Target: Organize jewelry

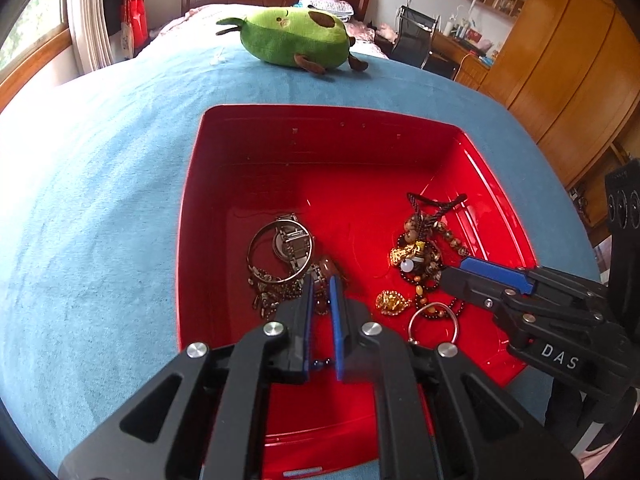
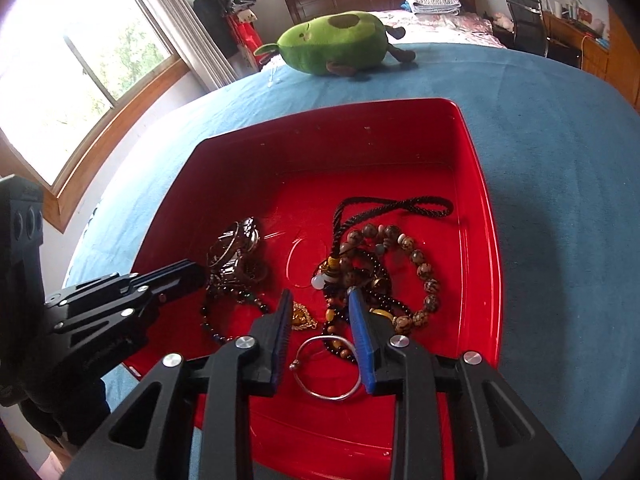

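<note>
Jewelry in red bin (image 1: 192, 208) on bed's blue blanket (image 1: 100, 184), both our tongs over it.
We see L tongs (image 1: 321, 280) nearly closed over watch & bangle pile (image 1: 280, 256), grip on anything unclear; R tongs (image 2: 320, 300) partly open, nothing pinched, above beads (image 2: 404, 264) & silver ring (image 2: 328, 368). Avocado plush (image 1: 296, 36) well behind.
</note>
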Tool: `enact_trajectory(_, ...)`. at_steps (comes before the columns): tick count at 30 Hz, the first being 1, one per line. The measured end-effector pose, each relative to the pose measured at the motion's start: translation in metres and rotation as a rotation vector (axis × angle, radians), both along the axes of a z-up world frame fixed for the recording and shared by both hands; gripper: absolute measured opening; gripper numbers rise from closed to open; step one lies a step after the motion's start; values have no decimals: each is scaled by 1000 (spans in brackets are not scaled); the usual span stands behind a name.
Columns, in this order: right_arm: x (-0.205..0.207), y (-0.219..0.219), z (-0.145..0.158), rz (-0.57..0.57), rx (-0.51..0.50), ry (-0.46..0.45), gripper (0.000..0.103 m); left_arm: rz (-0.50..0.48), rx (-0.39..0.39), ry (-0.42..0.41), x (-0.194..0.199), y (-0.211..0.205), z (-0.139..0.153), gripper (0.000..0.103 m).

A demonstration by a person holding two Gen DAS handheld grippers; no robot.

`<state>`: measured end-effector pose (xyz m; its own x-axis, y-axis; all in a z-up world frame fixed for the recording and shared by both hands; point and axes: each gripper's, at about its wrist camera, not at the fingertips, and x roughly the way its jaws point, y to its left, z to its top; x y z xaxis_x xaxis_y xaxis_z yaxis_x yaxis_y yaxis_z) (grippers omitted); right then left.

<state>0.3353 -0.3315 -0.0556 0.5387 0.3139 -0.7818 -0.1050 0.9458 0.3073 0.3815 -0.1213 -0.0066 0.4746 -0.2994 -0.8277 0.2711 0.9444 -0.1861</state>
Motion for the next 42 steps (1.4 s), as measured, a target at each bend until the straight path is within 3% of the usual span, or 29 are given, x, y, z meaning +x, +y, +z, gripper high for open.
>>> enact_trajectory(4, -6, -2, 7, -10, -2, -24, 37, 21, 16, -38, -7, 3, 8, 28)
enact_trajectory(7, -11, -4, 13, -21, -19, -45, 40, 32, 29, -69, -13, 5, 14, 30)
enact_trajectory(13, -21, -3, 22, -35, -42, -78, 66, 53, 52, -128, -28, 9, 24, 53)
enact_trajectory(15, -25, -3, 24, -42, -52, -91, 79, 59, 60, -154, -34, 10, 28, 61)
enact_trajectory(21, -38, -2, 33, -40, -67, -123, 96, 77, 61, -203, -54, 17, 37, 80)
enact_trajectory(29, -58, -1, 42, -45, -102, -151, 99, 94, 66, -292, -82, 25, 57, 91)
enact_trajectory(38, -80, 5, 49, -61, -158, -168, 99, 114, 83, -311, -104, 32, 63, 95)
enact_trajectory(42, -89, 4, 51, -72, -134, -152, 99, 135, 93, -297, -112, 37, 62, 95)
